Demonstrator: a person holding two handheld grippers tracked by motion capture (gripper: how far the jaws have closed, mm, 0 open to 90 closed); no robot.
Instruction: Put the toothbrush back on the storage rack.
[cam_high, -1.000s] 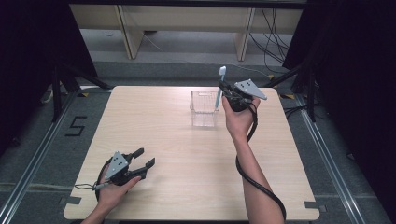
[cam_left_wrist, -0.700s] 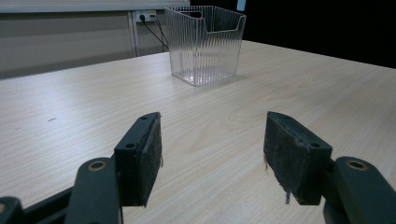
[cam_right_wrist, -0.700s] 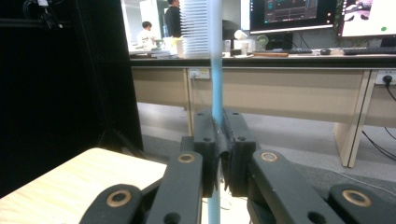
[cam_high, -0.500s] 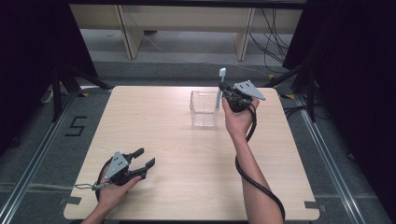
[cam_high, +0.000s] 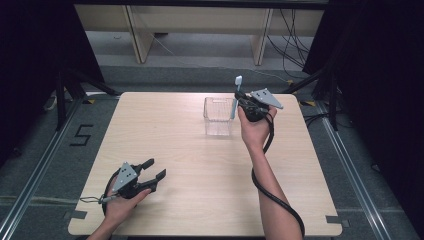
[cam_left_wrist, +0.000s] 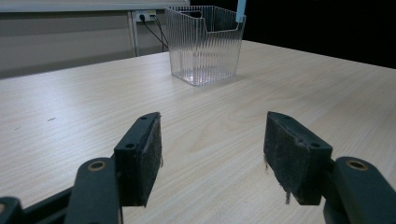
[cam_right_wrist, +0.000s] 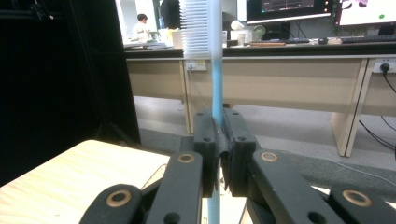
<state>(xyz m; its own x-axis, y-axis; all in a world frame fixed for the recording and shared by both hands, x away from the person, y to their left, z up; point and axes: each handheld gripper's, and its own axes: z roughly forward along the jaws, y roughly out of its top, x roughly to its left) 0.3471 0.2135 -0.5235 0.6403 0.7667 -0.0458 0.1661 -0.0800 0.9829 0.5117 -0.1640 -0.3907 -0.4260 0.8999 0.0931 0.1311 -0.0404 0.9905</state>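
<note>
A clear ribbed plastic container (cam_high: 219, 116) stands on the far middle of the wooden table (cam_high: 190, 150); it also appears ahead in the left gripper view, container (cam_left_wrist: 205, 43). My right gripper (cam_high: 241, 100) is held up just right of the container, shut on a light-blue toothbrush (cam_high: 235, 98) that stands upright with its bristle head on top. In the right gripper view the toothbrush (cam_right_wrist: 215, 70) is pinched between the two black pads at gripper (cam_right_wrist: 217, 144). My left gripper (cam_high: 154, 170) rests open near the front left of the table, nothing between its pads; gripper (cam_left_wrist: 212, 154).
Dark curtains flank both sides of the table. Beyond the far edge stand desks (cam_high: 200, 22) with cables on the floor. A "5" mark (cam_high: 80, 135) is taped on the floor to the left. Wide bare table lies between the two grippers.
The right gripper with the toothbrush has shifted very slightly; the left gripper has stayed where it was.
</note>
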